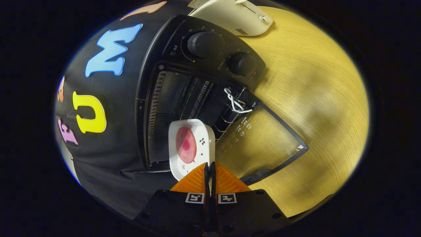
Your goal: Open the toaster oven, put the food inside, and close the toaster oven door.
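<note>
The black toaster oven (164,49) stands on the wooden table, seen tilted, with two round knobs on its panel. Its glass door (263,144) hangs fully open, flat over the table. A white square plate (204,130) carries a round pink piece of food (186,144). My gripper (210,165) is shut on the plate's near rim and holds it at the mouth of the oven, in front of the dark cavity and beside the wire rack (223,123). Whether the plate rests on the rack is unclear.
A white looped cord (234,103) sits at the oven's opening near the door hinge. A cream-coloured appliance (236,16) stands beyond the oven on the wooden table (312,82). The booth's black cloth wall (108,131) lies along the oven's other side.
</note>
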`<state>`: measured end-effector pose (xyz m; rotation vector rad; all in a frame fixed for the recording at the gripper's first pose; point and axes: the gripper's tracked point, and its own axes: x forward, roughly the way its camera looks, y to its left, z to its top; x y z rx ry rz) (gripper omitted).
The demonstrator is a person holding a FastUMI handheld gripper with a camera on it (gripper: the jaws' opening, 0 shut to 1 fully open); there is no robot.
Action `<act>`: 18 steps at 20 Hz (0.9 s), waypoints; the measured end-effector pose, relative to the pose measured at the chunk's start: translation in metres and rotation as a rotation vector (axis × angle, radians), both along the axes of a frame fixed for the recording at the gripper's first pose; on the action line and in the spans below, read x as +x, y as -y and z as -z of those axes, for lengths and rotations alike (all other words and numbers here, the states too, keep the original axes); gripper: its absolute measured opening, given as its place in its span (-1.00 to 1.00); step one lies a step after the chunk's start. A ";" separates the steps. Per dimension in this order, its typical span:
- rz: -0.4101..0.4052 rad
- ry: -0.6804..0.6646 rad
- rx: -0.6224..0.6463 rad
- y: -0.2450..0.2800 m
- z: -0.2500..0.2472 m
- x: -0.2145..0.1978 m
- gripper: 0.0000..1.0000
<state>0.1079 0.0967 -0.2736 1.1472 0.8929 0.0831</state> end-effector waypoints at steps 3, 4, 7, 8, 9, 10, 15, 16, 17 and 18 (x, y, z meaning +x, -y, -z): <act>0.059 0.011 0.024 -0.002 0.000 0.018 -0.97; 0.088 0.018 0.030 -0.001 0.000 0.025 -0.97; 0.196 0.055 0.062 0.006 -0.006 0.049 -0.97; 0.220 0.067 0.073 0.006 -0.009 0.056 -0.97; 0.240 0.080 0.086 0.006 -0.010 0.062 -0.97; 0.255 0.086 0.095 0.006 -0.011 0.067 -0.97; 0.297 0.072 0.071 -0.001 -0.006 0.082 -0.97; 0.285 0.067 0.049 -0.003 -0.004 0.086 -0.97; 0.271 0.070 0.024 -0.004 -0.004 0.088 -0.97; 0.264 0.080 0.010 -0.004 -0.006 0.090 -0.97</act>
